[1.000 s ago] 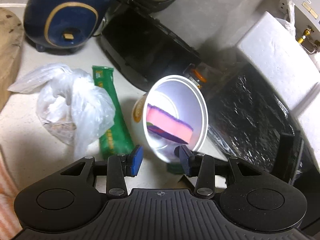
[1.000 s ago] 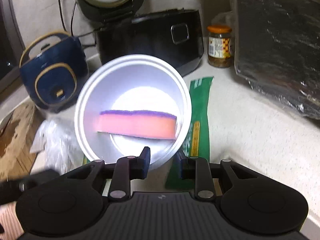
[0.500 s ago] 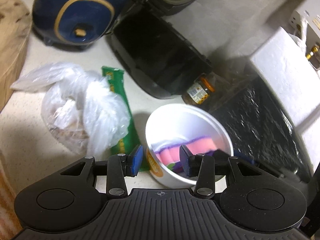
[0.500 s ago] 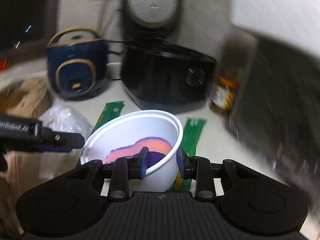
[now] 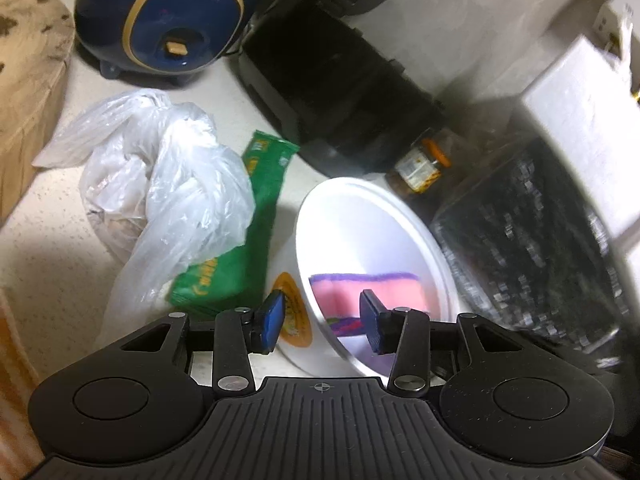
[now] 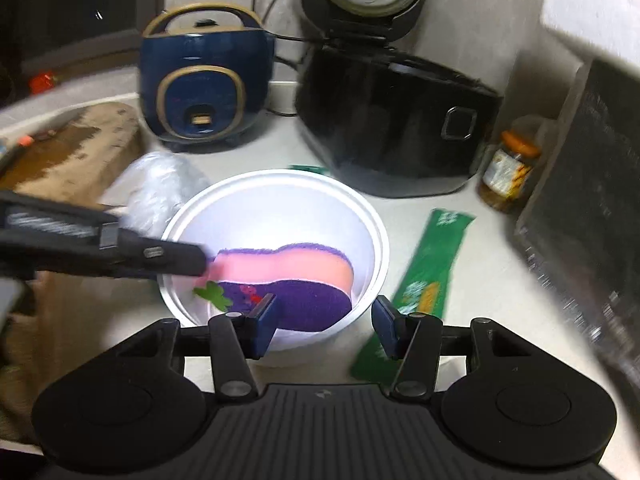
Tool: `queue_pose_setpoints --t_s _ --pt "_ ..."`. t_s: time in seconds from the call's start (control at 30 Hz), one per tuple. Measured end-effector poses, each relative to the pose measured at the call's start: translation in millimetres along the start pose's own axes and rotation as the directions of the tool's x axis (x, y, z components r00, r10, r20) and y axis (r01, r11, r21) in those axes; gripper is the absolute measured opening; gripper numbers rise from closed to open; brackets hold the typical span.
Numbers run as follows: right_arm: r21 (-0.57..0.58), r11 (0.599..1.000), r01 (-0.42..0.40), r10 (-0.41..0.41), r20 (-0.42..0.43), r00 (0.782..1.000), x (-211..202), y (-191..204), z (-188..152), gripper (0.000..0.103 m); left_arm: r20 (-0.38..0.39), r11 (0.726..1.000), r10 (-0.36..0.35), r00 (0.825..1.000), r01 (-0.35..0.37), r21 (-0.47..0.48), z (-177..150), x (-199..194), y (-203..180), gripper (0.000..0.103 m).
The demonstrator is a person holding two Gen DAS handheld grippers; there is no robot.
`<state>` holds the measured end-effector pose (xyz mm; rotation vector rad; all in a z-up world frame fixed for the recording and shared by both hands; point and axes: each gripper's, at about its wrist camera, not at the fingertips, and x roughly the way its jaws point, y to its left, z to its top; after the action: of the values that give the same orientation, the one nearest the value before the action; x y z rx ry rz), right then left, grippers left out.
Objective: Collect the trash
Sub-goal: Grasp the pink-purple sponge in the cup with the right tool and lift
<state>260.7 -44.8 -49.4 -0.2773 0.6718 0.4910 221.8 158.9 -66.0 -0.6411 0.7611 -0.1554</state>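
1. On the table, the white cup [image 6: 276, 248] now stands upright with the pink-and-purple sponge [image 6: 288, 276] lying inside it; a second ago it was tipped on its side, mouth toward both cameras.
2. Over that second the right claw [image 6: 324, 326] has been opening its jaws. They now stand apart astride the cup's near wall, one blue pad inside the rim, the other outside, and neither appears to press on it, so I judge the cup released.
3. Across from it, the left claw [image 5: 320, 320] is spread wide, much as before. Its pads also straddle the cup wall without closing on it, and it holds nothing.
4. Left of the cup lies the crumpled plastic bag [image 5: 160, 184], with a green wrapper [image 5: 240, 236] beside it. A second green wrapper [image 6: 428, 276] lies to the cup's right.
5. Judging from this, the cup serves as the collecting vessel, now set down steady, while the bag and both wrappers are not yet gathered.
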Motion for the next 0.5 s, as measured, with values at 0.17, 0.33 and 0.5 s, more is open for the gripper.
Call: queue_pose_setpoints --t_s 0.17,0.33,0.5 --pt "0.016 1.000 -0.019 0.019 0.042 0.999 -15 1 -9 0.052 -0.023 0.997 0.045 0.999 -0.044 0.063 -3 5 -7 0.045" --pt "-0.047 0.998 0.046 -0.042 0.081 0.996 -30 2 -8 0.052 -0.017 0.993 0.052 0.999 -0.050 0.109 -4 2 -10 0.034" --pt "-0.091 0.996 0.016 -0.008 0.092 0.996 -39 6 -1 0.052 0.014 0.994 0.039 0.999 -0.040 0.101 0 -8 -2 0.028"
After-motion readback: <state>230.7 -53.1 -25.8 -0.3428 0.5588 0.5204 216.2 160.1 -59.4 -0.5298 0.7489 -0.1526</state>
